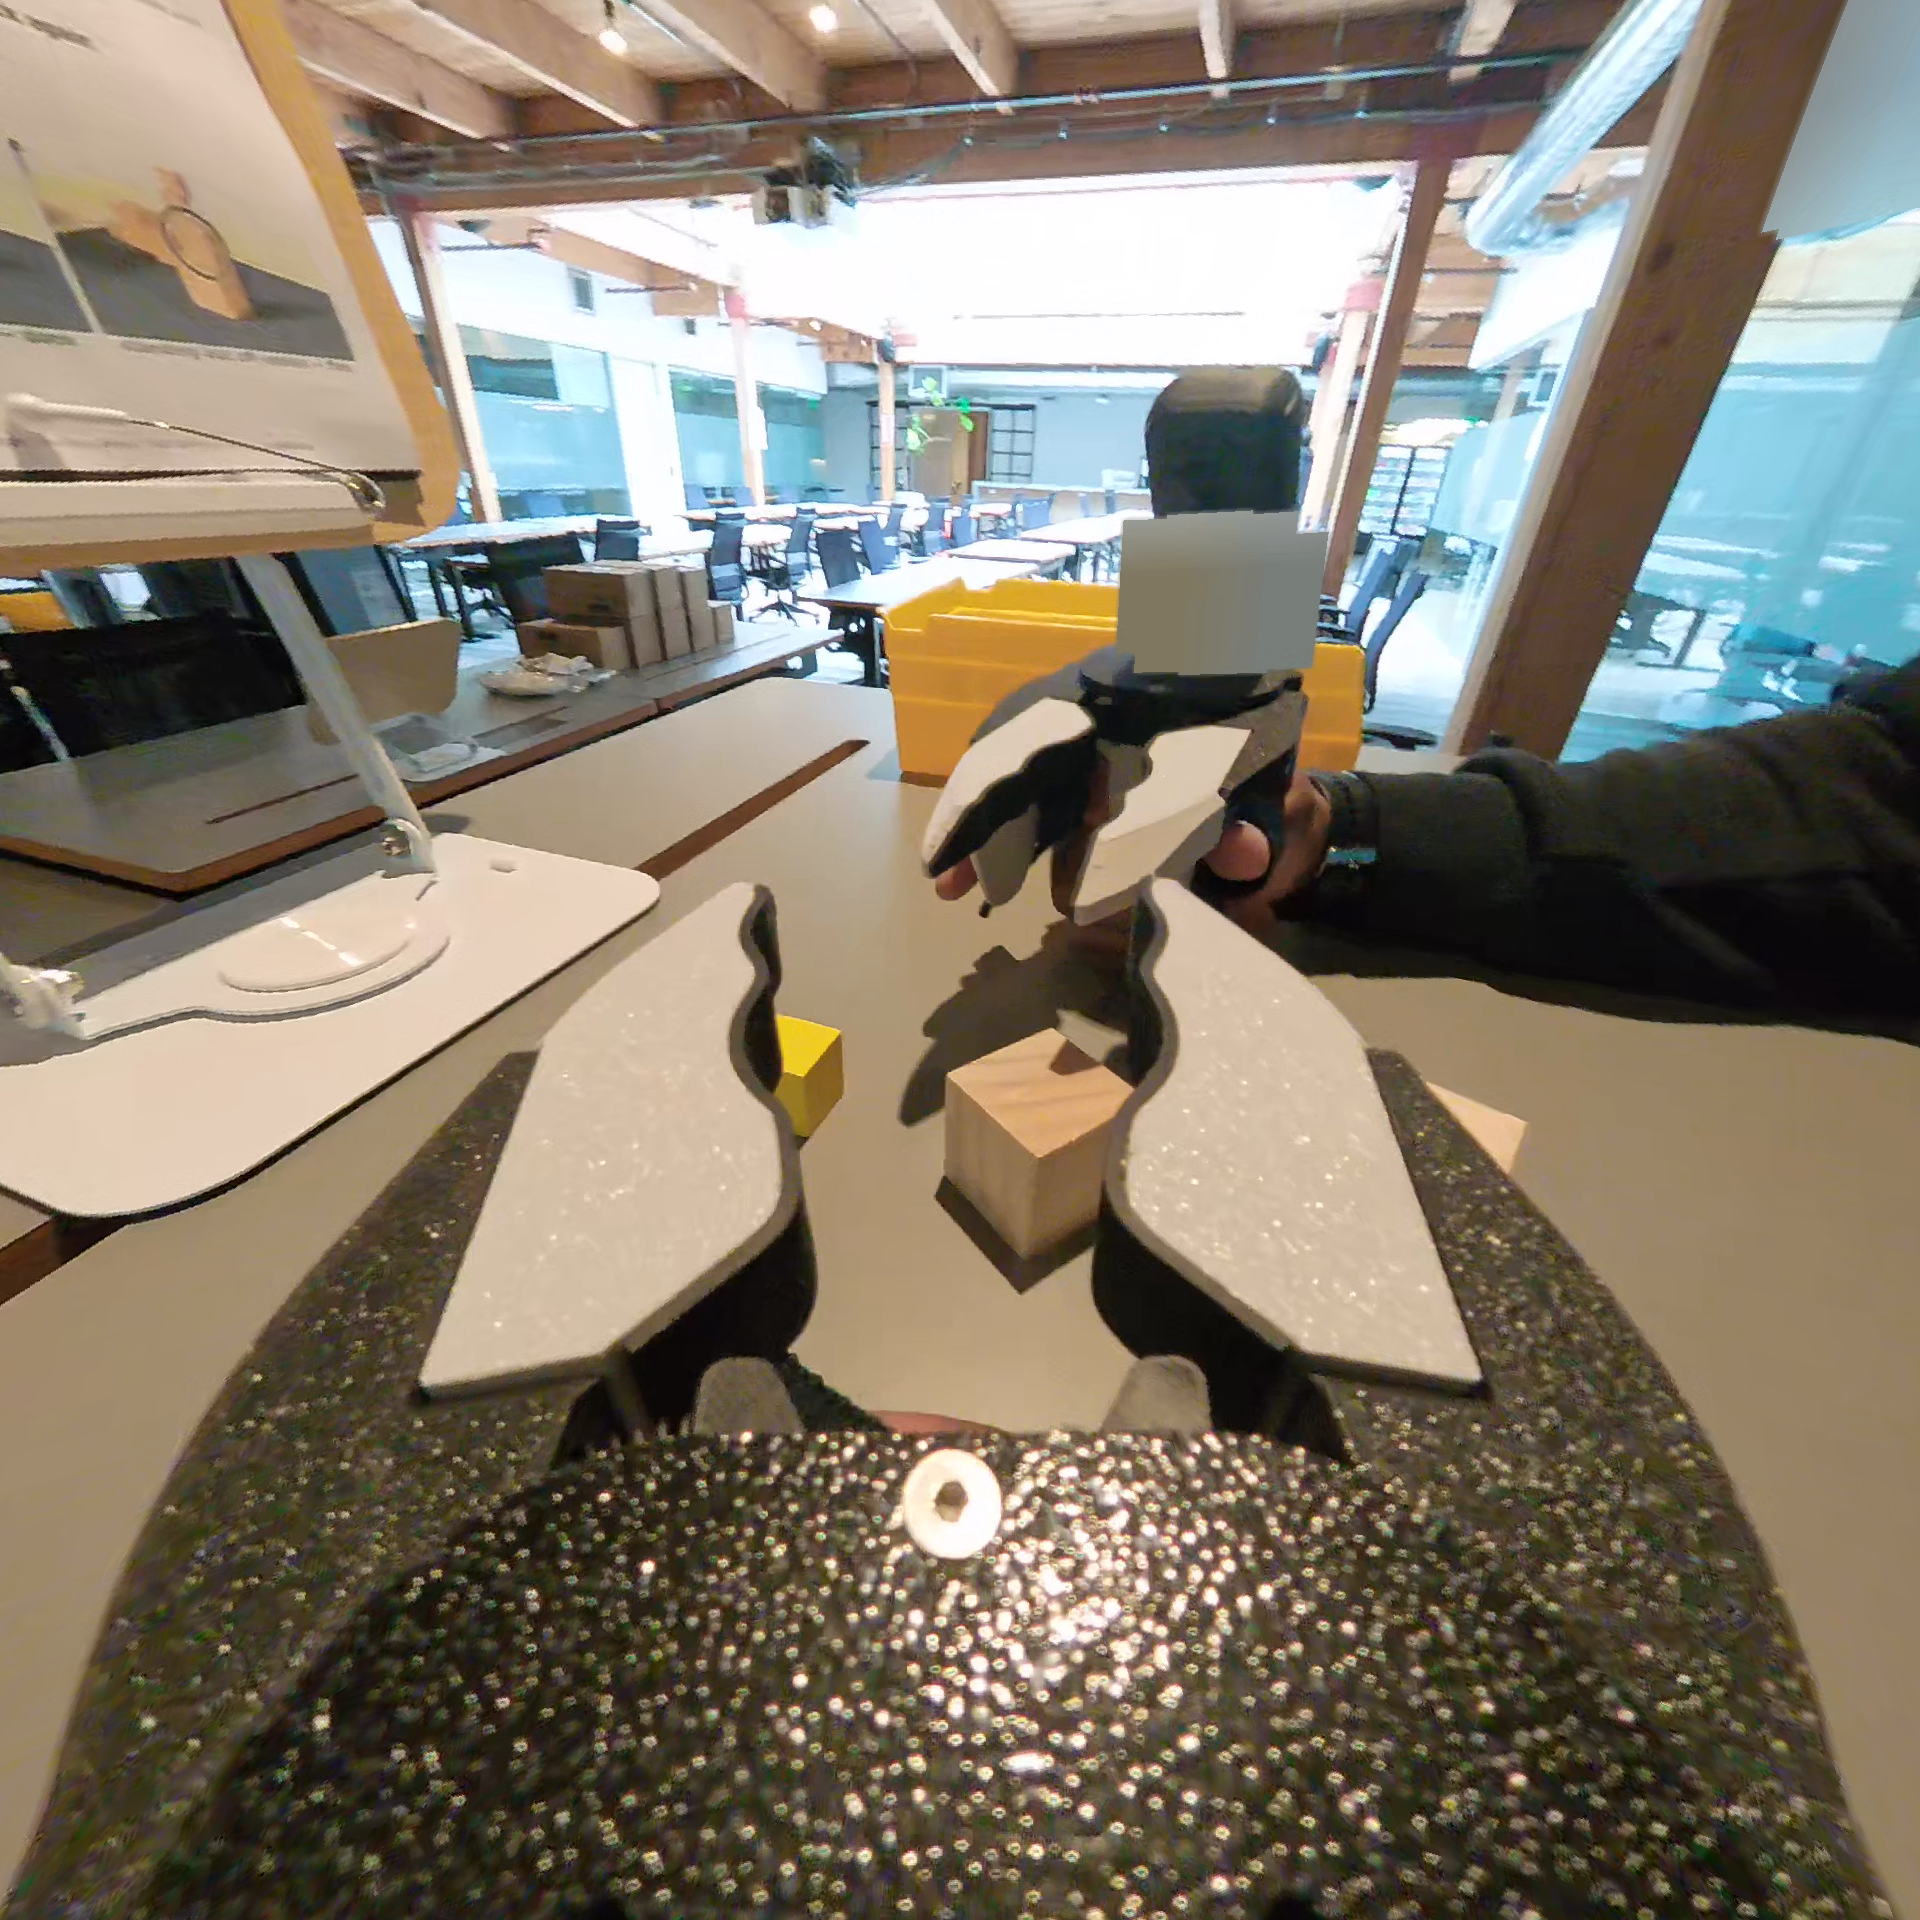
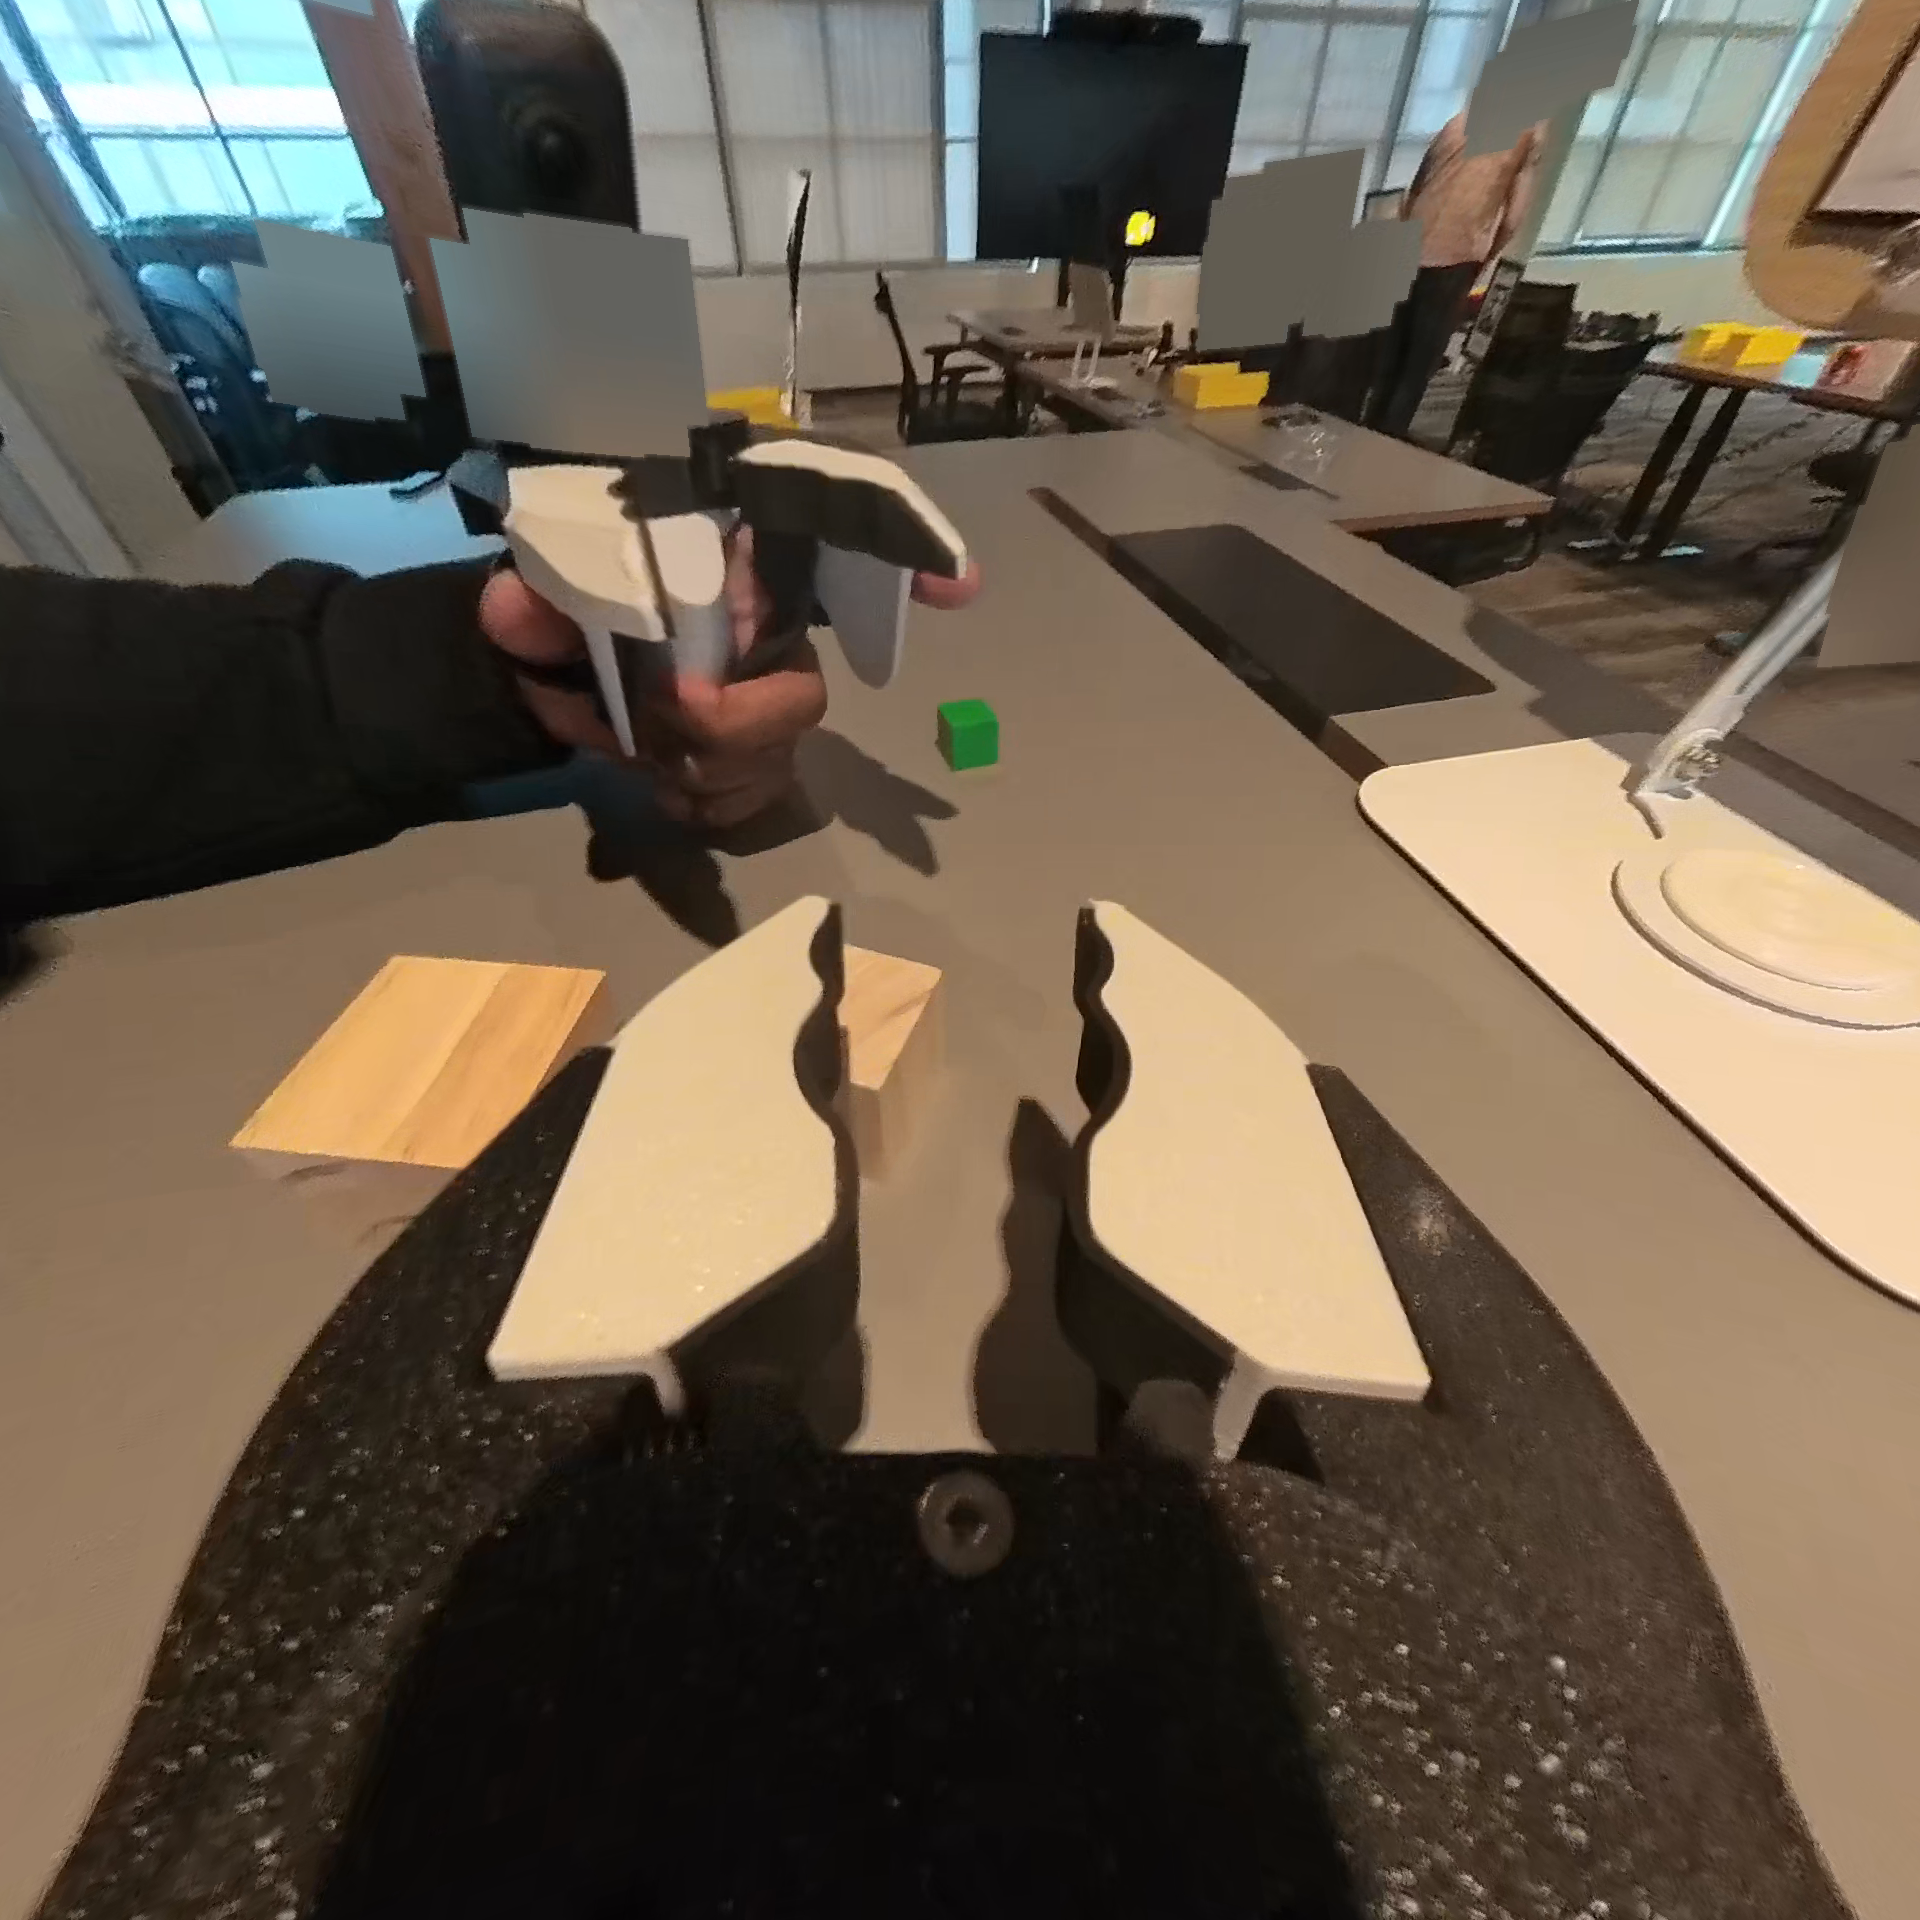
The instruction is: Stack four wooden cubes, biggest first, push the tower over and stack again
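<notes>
The left tongs (image 1: 951, 940) hang released and empty over the grey counter (image 1: 1558, 1299), their fingers flanking a mid-sized plain wooden cube (image 1: 1029, 1153), with a small yellow cube (image 1: 810, 1070) just beyond the left finger. The right tongs (image 2: 956, 961) are likewise spread and hold nothing, beside the big flat-lying wooden block (image 2: 426, 1065). A green cube (image 2: 967, 734) sits well apart. All four lie scattered, so stacking looks unstarted; next, probably, comes closing on the biggest as base.
</notes>
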Motion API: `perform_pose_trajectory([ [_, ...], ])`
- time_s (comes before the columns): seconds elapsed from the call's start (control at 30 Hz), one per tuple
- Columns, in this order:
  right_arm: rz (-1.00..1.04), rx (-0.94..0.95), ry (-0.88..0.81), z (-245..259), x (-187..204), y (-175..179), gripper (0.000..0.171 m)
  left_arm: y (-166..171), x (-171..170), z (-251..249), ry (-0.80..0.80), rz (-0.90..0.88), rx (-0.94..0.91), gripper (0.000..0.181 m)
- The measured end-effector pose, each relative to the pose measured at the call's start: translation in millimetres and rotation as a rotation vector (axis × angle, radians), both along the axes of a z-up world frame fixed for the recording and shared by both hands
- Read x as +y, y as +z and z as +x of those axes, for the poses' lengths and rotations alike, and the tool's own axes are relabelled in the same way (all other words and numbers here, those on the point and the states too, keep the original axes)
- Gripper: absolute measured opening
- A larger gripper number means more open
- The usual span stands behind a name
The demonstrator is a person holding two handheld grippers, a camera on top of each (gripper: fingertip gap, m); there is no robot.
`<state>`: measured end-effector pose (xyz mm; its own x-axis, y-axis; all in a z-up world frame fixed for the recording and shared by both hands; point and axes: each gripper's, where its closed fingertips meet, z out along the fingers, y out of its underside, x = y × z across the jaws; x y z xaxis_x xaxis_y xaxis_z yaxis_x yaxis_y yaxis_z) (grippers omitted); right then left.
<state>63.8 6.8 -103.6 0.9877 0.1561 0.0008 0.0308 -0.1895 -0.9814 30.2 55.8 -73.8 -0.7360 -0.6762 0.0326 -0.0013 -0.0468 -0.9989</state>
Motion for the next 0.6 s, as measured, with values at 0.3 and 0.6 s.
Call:
perform_pose_trajectory([
  [0.3, -0.147, -0.033, 0.049, -15, 0, -18, 0.058, -14, -21, -16, -0.169, 0.097, 0.060, 0.071],
  [0.6, -0.279, -0.163, 0.047, -28, 7, -39, 0.059, -12, -19, -21, -0.203, 0.048, 0.092, 0.062],
])
